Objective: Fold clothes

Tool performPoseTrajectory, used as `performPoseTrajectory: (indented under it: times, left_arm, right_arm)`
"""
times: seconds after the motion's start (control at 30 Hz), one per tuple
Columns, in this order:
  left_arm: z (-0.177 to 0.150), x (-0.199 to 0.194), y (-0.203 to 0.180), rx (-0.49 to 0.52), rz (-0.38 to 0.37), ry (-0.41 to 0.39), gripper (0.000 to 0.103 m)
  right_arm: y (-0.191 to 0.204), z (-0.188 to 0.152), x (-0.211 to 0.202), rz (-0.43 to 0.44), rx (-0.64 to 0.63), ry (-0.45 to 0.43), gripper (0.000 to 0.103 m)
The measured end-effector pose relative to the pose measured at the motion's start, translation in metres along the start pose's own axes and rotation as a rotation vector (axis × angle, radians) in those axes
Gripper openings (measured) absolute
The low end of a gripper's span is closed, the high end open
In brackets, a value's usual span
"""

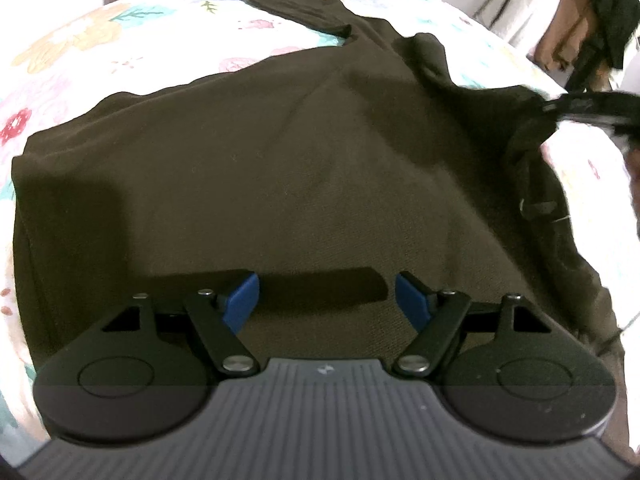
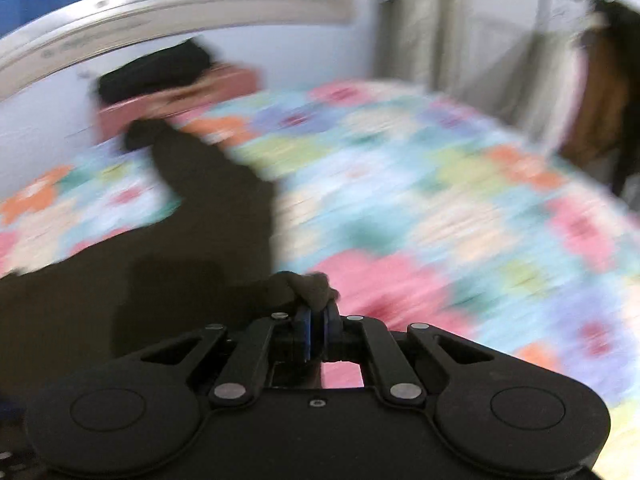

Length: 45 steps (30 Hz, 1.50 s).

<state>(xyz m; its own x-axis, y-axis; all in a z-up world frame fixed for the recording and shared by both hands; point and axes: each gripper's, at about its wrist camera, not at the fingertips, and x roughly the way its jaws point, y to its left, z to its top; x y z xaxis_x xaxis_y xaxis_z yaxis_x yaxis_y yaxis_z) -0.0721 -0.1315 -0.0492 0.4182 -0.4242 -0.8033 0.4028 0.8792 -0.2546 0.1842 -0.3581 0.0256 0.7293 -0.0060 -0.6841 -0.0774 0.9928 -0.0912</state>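
Observation:
A dark brown long-sleeved garment [image 1: 280, 168] lies spread on the flowered bedspread [image 1: 80, 52], one sleeve [image 1: 288, 4] stretched toward the far edge. My left gripper [image 1: 326, 300] is open and empty, its blue pads just above the garment's near part. My right gripper [image 2: 318, 326] is shut on a bunched edge of the same garment [image 2: 200, 240]; that view is motion-blurred. In the left wrist view the right gripper [image 1: 588, 106] shows at the right edge, holding the cloth lifted off the bed.
The bedspread [image 2: 420, 200] covers the bed to the right of the garment. A pink pillow with a dark item [image 2: 160, 68] on it lies by the headboard. Curtains [image 2: 420, 40] and hanging dark clothes [image 1: 608, 20] stand beyond the bed.

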Motion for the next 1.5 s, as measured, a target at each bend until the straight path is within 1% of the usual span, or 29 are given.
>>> performPoseTrajectory:
  times: [0.07,0.13,0.17,0.23,0.27,0.3,0.33,0.4,0.47,0.5,0.6,0.73,0.77,0.83,0.9,0.97,1.03,1.07,1.1,1.13,1.17,1.2,1.33,1.43,1.47,1.5]
  left_arm:
    - [0.0,0.002,-0.001,0.004,0.009,-0.004,0.075]
    - [0.001,0.003,-0.003,0.02,0.02,-0.003,0.075]
    - [0.001,0.003,-0.004,0.025,0.024,-0.002,0.075]
    - [0.0,0.003,-0.005,0.035,0.028,0.001,0.075]
    - [0.001,0.003,-0.005,0.037,0.028,0.003,0.075]
    - [0.001,0.003,-0.005,0.037,0.026,0.004,0.075]
    - [0.002,0.002,-0.004,0.033,0.024,0.006,0.075]
    - [0.002,0.002,-0.003,0.023,0.017,0.01,0.075]
    - [0.004,0.001,-0.001,0.01,0.009,0.012,0.075]
    - [0.004,0.001,0.0,0.005,0.006,0.013,0.075]
    - [0.003,0.0,-0.001,0.003,0.008,0.012,0.075]
    - [0.002,-0.002,-0.003,0.006,0.023,0.011,0.075]
    - [0.002,-0.002,-0.003,0.008,0.026,0.012,0.075]
    - [0.003,-0.002,-0.004,0.015,0.032,0.013,0.075]
    - [0.004,-0.001,-0.006,0.025,0.038,0.014,0.075]
    - [0.004,-0.001,-0.008,0.036,0.045,0.016,0.075]
    - [0.003,-0.001,-0.011,0.046,0.052,0.017,0.075]
    - [0.003,-0.002,-0.012,0.052,0.055,0.018,0.075]
    - [0.003,-0.003,-0.013,0.056,0.056,0.018,0.075]
    - [0.003,-0.004,-0.013,0.059,0.054,0.016,0.075]
    - [0.003,-0.005,-0.014,0.062,0.052,0.015,0.075]
    - [0.003,-0.006,-0.015,0.064,0.05,0.013,0.075]
    - [0.002,-0.013,-0.022,0.084,0.051,0.003,0.075]
    - [0.0,-0.021,-0.03,0.109,0.054,0.002,0.075]
    - [-0.001,-0.026,-0.033,0.118,0.054,0.004,0.075]
    - [-0.002,-0.031,-0.037,0.127,0.054,0.006,0.075]
  right_arm:
    - [-0.02,0.015,0.003,-0.109,-0.034,-0.006,0.006]
    - [-0.034,0.023,0.013,-0.142,-0.03,0.03,0.007]
    - [-0.041,0.024,0.015,-0.155,-0.004,0.041,0.008]
    - [-0.047,0.022,0.013,-0.147,0.042,0.049,0.011]
    - [-0.048,0.019,0.007,-0.132,0.069,0.048,0.014]
    - [-0.048,0.015,0.001,-0.103,0.095,0.056,0.026]
    - [-0.047,0.008,-0.007,-0.065,0.12,0.069,0.044]
    - [-0.044,-0.007,-0.02,0.016,0.168,0.097,0.061]
    - [-0.039,-0.027,-0.032,0.092,0.194,0.142,0.062]
    - [-0.036,-0.037,-0.036,0.105,0.197,0.156,0.062]
    - [-0.038,-0.061,-0.036,0.091,0.232,0.19,0.063]
    - [-0.044,-0.085,-0.028,0.056,0.33,0.246,0.063]
    - [-0.042,-0.086,-0.031,0.057,0.332,0.237,0.063]
    - [-0.029,-0.088,-0.044,0.062,0.297,0.181,0.064]
    - [-0.012,-0.088,-0.047,0.081,0.203,0.189,0.064]
    - [0.015,-0.093,-0.04,0.068,0.022,0.247,0.062]
    - [0.035,-0.103,-0.036,0.009,-0.177,0.258,0.058]
    - [0.035,-0.107,-0.038,0.003,-0.214,0.231,0.056]
    - [0.029,-0.109,-0.04,0.012,-0.203,0.213,0.041]
    - [0.016,-0.11,-0.04,0.009,-0.153,0.21,0.021]
    - [0.004,-0.111,-0.041,-0.015,-0.107,0.21,0.015]
    - [-0.009,-0.112,-0.041,-0.039,-0.061,0.209,0.007]
    - [-0.05,-0.12,-0.05,-0.1,0.081,0.198,0.007]
    - [-0.055,-0.122,-0.069,-0.183,0.112,0.168,0.009]
    - [-0.057,-0.122,-0.077,-0.187,0.139,0.158,0.009]
    - [-0.059,-0.122,-0.086,-0.177,0.176,0.146,0.013]
